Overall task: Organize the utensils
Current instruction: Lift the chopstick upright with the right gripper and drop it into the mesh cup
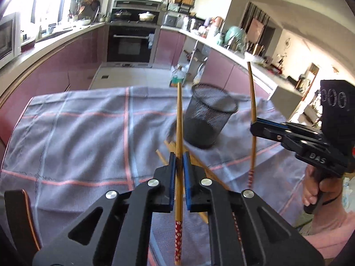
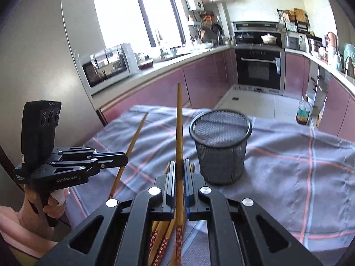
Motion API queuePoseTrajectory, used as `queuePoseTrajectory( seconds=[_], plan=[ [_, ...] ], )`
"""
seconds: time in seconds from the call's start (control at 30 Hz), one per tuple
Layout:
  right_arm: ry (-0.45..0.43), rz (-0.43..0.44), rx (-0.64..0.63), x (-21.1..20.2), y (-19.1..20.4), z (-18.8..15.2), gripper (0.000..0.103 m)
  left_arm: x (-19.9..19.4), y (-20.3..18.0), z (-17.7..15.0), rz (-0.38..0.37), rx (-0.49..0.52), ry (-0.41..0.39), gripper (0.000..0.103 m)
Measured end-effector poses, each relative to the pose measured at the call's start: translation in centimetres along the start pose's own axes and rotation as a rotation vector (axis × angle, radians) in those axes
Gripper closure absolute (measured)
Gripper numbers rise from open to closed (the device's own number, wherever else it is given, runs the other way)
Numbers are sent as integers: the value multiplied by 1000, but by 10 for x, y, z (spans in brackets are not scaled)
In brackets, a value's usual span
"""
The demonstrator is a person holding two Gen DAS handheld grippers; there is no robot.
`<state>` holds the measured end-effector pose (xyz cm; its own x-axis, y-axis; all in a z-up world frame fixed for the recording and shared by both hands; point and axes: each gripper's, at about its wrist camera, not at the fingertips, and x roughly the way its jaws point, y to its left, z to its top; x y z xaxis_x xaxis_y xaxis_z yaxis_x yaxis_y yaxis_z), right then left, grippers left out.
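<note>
- Left gripper (image 1: 179, 161): jaws pinched on one wooden chopstick (image 1: 179, 119), held clear of the surface, just left of the mesh cup (image 1: 208, 122).
- Loose chopsticks (image 2: 165, 241): a small heap lies on the checked cloth (image 1: 77, 133), in front of the mesh cup; not yet sorted.
- Mesh cup: upright, apparently empty; nothing delivered so far.
- Right gripper (image 2: 179, 168): jaws pressed onto a second chopstick (image 2: 179, 119), raised just left of the cup from its own view.
- Assessment: early stage; both held sticks and the heap remain to be placed.
</note>
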<state>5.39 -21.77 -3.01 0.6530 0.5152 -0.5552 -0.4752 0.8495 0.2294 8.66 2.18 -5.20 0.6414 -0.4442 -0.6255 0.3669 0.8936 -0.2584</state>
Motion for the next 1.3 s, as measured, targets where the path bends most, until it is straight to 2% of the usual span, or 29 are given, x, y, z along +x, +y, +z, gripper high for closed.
queuePoseTrajectory(
  seconds=[0.27,0.43,0.7,0.8,0.93,1.1,1.3],
  plan=[
    [-115,-7,-8,-24,-3,25,98,-48,-17,34,-115,20,-137,96],
    [-165,-13,-14,-34,-5,44,98,-64,-30,59,-158,22,-197,96],
    [-254,-43,-44,-43,-8,76,98,-67,-42,107,-184,12,-253,96],
    [-284,-58,-56,-43,-11,85,98,-63,-46,122,-166,21,-265,96],
    [-315,-79,-52,-41,-22,98,98,-52,-50,139,-148,34,-259,96],
    [-317,-99,-23,-27,-35,105,98,-26,-61,151,-106,85,-204,96],
    [-225,-107,14,10,-51,98,98,14,-74,147,-71,149,-102,96]
  ],
)
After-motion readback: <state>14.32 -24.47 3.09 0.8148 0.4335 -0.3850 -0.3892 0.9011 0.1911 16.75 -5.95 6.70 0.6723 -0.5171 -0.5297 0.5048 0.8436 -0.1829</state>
